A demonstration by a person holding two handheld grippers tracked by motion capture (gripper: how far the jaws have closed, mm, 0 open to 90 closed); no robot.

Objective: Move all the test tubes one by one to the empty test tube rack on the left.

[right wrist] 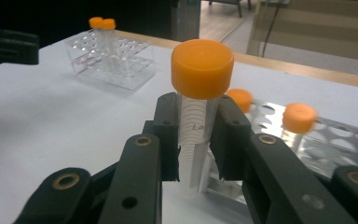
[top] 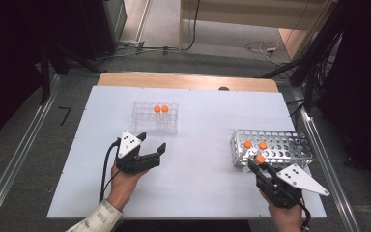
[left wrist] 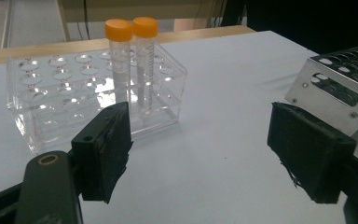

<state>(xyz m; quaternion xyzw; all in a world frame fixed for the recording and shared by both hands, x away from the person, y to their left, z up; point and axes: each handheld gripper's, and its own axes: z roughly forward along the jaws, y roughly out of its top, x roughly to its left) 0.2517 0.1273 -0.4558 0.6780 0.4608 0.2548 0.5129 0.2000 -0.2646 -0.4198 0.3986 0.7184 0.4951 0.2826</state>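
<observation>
High view is showing me the whole table [top: 193, 193]: a clear plastic rack [top: 155, 117] sitting toward the far left with two orange-capped tubes [top: 161, 109] standing in it, and a metal rack [top: 275, 146] lying at the right with two more capped tubes [top: 255, 144] in its holes. I am holding the right gripper [top: 258, 163] at the near left corner of that metal rack, and its jaws are clamping a fifth tube [right wrist: 196, 135] upright, pads pressing on the clear body just below the orange cap. In the right gripper view the tube's lower end is hanging beside the metal rack's edge; I cannot tell whether it is fully clear of the hole yet.

The left gripper [top: 151, 144] is waiting with jaws spread wide and nothing between them, just near of the clear plastic rack, pointing toward it.

My reading is that I am moving tubes from the metal rack over to the clear one, and the step in hand is the lift-out and carry. Next I am needing to raise the tube free of the metal rack, bring it leftward and farther across the bare table, keep it vertical, and line its tip up over an empty hole beside the two already standing there before lowering it.
</observation>
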